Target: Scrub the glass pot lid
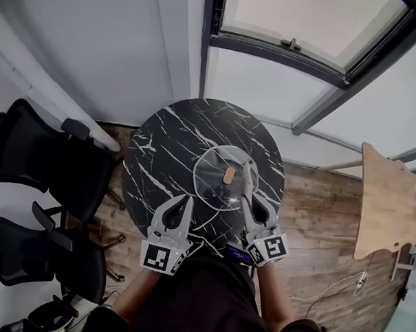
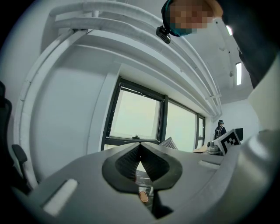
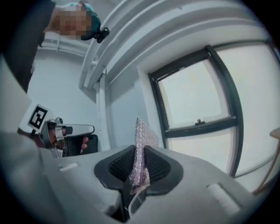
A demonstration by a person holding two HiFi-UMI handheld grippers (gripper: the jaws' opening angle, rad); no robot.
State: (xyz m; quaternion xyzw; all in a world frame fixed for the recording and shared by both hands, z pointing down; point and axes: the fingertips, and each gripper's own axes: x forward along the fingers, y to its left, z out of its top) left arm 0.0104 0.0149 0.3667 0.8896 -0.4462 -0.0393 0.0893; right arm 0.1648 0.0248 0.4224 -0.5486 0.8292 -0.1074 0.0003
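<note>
Both closed, right hand-held gripper point(image 3: 138, 151) pinching cloth point(image 3: 143, 131)

The glass pot lid point(image 1: 213, 173) lies on the table point(image 1: 166, 145); chairs point(image 1: 49, 170) stand left.

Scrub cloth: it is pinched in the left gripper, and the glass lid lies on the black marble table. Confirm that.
Wrong gripper. The scrub cloth is pinched in the right gripper, as the right gripper view shows; the left gripper is shut on nothing. The glass lid does lie on the black marble table.
</note>
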